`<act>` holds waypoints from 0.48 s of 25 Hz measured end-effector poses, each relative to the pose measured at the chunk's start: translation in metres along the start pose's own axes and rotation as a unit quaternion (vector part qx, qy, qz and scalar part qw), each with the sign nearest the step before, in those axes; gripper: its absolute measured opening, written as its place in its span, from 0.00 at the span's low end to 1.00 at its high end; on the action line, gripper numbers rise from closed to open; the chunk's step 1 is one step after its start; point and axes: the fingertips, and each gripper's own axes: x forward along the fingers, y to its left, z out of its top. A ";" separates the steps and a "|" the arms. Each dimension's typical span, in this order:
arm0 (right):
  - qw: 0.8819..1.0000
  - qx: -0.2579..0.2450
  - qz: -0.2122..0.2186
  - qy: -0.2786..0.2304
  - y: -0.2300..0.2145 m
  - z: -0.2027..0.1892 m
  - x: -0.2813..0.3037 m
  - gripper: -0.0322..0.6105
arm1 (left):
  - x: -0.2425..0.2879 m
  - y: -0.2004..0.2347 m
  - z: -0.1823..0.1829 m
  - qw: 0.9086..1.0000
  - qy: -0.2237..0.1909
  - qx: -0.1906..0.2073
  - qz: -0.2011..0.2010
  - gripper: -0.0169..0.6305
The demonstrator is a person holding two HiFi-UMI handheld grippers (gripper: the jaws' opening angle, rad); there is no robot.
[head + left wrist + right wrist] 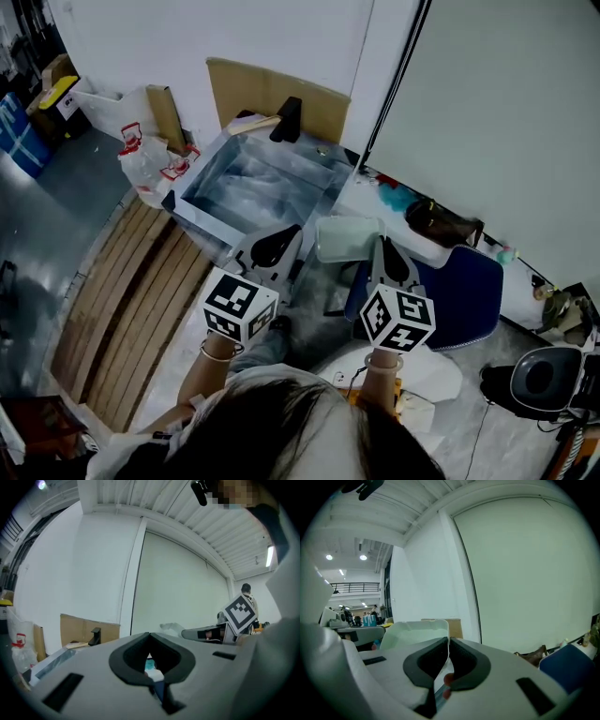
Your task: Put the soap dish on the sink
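Dark hair (300, 422) fills the bottom of the head view, with both marker cubes just beyond it. Right gripper (382, 246) has its jaws pressed onto the thin rim of the soap dish (349, 237), with only that wall between them. That dish is a pale, mint-white shallow tray with rounded corners and a raised lip (417, 632), held in the air off the near right corner of the steel sink (262, 183), apart from it. Left gripper (272, 246) sits at the sink's near edge, its jaws together at the tips and gripping nothing (149, 639). Brown cardboard (277, 98) stands along the far edge.
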 end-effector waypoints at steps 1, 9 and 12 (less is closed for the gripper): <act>1.000 -0.001 0.000 0.001 0.001 0.001 0.006 0.10 | 0.003 0.006 0.000 1.000 0.000 -0.001 0.000 0.04; 1.000 -0.005 -0.008 0.010 0.002 0.010 0.053 0.10 | 0.033 0.045 0.004 1.000 -0.002 -0.011 -0.009 0.04; 1.000 -0.005 -0.016 0.015 0.002 0.012 0.067 0.10 | 0.043 0.057 0.005 1.000 0.002 -0.011 -0.016 0.04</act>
